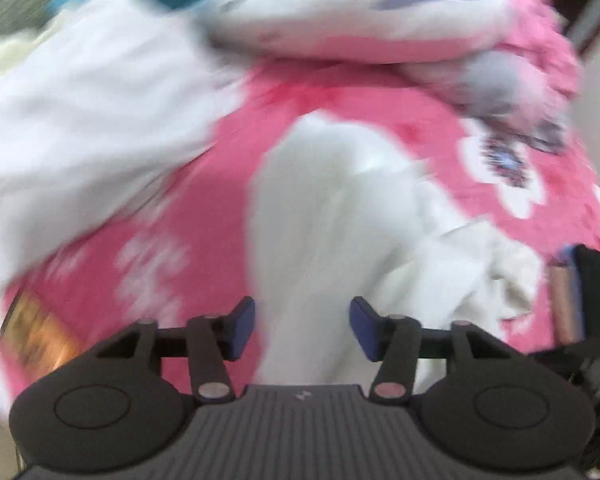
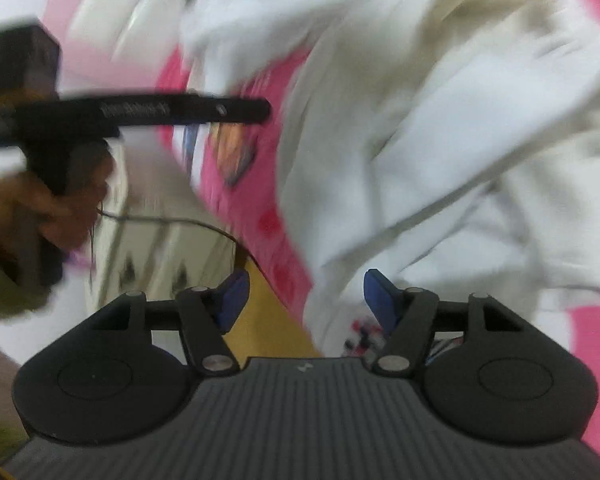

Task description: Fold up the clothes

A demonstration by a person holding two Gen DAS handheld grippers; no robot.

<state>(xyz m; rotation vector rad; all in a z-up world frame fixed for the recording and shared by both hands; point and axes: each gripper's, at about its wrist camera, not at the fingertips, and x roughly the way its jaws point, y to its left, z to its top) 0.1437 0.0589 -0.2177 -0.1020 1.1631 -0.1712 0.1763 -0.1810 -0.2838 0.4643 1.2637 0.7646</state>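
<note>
Both grippers open over rumpled white clothes on a pink bedspread

The left gripper hovers with its jaws apart and nothing between them, just above a crumpled white garment lying on the bedspread; a second white heap lies apart to its left, and a pillow sits beyond. The right gripper is likewise released, at the bed's edge beside the white cloth. Both views are smeared with blur, so hems and corners cannot be made out. I'd judge the risk is a blind pinch: closing on a bunched middle instead of an edge, or catching the bedspread along with the cloth. The hand holding the other tool is near, and its thin cable could snag.
</note>
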